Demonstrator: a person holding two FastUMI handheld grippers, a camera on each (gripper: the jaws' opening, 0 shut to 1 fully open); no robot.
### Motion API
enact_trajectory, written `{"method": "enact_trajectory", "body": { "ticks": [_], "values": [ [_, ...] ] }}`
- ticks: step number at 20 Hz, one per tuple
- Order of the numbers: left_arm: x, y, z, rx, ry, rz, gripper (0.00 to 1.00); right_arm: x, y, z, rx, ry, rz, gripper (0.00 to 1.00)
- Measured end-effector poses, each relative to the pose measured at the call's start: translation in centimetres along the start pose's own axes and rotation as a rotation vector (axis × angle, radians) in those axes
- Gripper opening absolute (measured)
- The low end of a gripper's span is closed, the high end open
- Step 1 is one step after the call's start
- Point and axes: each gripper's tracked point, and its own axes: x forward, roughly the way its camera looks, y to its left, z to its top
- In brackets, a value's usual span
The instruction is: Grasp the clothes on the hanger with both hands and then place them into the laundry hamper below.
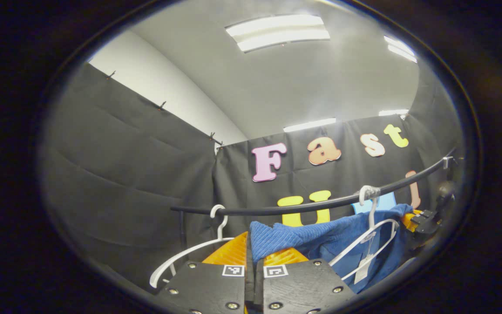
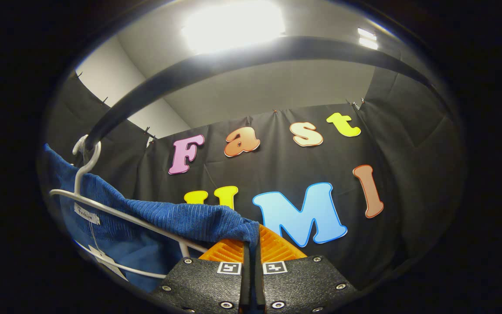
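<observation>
Up at the rail (image 1: pixel 320 204), both grippers have hold of the same blue garment (image 1: pixel 320 237). In the left gripper view, the left gripper (image 1: pixel 254 255) has its two fingers drawn tight together with one corner of the ribbed blue cloth pinched between them. The fabric stretches from there across to a white hanger (image 1: pixel 371 237) hooked on the black rail, with a paper tag (image 1: pixel 363 268) dangling below it. A second white hanger (image 1: pixel 190 253) hangs bare just to the left. The other gripper (image 1: pixel 425 218) sits at the far end of the cloth. In the right gripper view, the right gripper (image 2: pixel 251 248) is likewise closed tight on the garment's (image 2: pixel 181 220) opposite corner, the cloth draping back over the hanger (image 2: pixel 116 213), whose hook is on the rail (image 2: pixel 233 56) curving overhead
</observation>
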Motion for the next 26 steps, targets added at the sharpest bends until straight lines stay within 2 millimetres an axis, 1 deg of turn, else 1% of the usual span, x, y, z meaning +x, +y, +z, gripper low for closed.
{"method": "enact_trajectory", "body": {
  "ticks": [2, 3, 6, 8, 9, 10, 11, 13, 15, 17, 18, 19, 20, 21, 22, 23, 24, 26],
  "values": [
    [1.5, -0.7, -1.1, 0.007, 0.014, -0.035, 0.01, 0.8, -0.9, -0.9, -0.005, 0.025, -0.017, 0.04],
    [2.1, -0.9, -1.8, 0.001, 0.024, -0.050, 0.06, 0.6, -1.2, -1.2, -0.011, 0.037, -0.022, 0.04],
    [3.5, -0.9, -4.3, -0.032, 0.066, -0.096, 0.06, 0.3, -1.7, -2.0, -0.035, 0.058, -0.029, 0.04],
    [4.3, -1.1, -5.1, -0.074, 0.082, -0.128, 0.06, 0.3, -2.1, -2.1, -0.028, 0.065, -0.032, 0.04],
    [4.5, -1.3, -5.2, -0.111, 0.081, -0.139, 0.06, 0.6, -2.2, -2.0, -0.027, 0.058, -0.038, 0.04],
    [4.7, -1.3, -5.8, -0.142, 0.090, -0.147, 0.06, 0.5, -2.4, -2.0, -0.033, 0.059, -0.045, 0.04],
    [5.0, -1.2, -7.0, -0.157, 0.110, -0.148, 0.01, 0.4, -2.4, -2.3, -0.039, 0.066, -0.048, 0.04],
    [5.3, -1.2, -9.7, -0.154, 0.160, -0.148, 0.01, 0.0, -2.4, -3.3, -0.052, 0.088, -0.045, 0.04],
    [4.5, -1.2, -11.4, -0.164, 0.197, -0.159, 0.01, -0.5, -2.4, -4.4, -0.071, 0.117, -0.040, 0.04],
    [4.3, -1.2, -11.7, -0.204, 0.203, -0.164, 0.01, -1.1, -2.0, -5.0, -0.085, 0.134, -0.028, 0.04],
    [4.5, -1.1, -11.8, -0.222, 0.202, -0.168, 0.01, -1.3, -1.9, -5.2, -0.090, 0.144, -0.027, 0.04],
    [4.5, -1.0, -11.8, -0.233, 0.203, -0.170, 0.01, -1.2, -2.2, -5.6, -0.086, 0.154, -0.025, 0.04],
    [4.6, -0.9, -11.5, -0.227, 0.197, -0.173, 0.01, -1.3, -2.2, -5.5, -0.071, 0.156, -0.022, 0.02],
    [4.8, -0.7, -10.8, -0.212, 0.181, -0.179, 0.01, -1.3, -2.4, -5.1, -0.061, 0.145, -0.029, 0.04],
    [5.2, -0.5, -9.9, -0.189, 0.161, -0.182, 0.05, -1.2, -2.6, -4.4, -0.057, 0.123, -0.035, 0.04],
    [5.9, -0.5, -9.2, -0.166, 0.155, -0.185, 0.05, -0.8, -2.7, -3.7, -0.057, 0.102, -0.038, 0.04],
    [6.6, -0.7, -8.8, -0.146, 0.149, -0.189, 0.01, -0.4, -2.7, -3.2, -0.058, 0.088, -0.042, 0.04],
    [8.1, -1.0, -7.8, -0.124, 0.123, -0.191, 0.01, 0.2, -2.8, -2.6, -0.063, 0.068, -0.051, 0.04]
  ]
}}
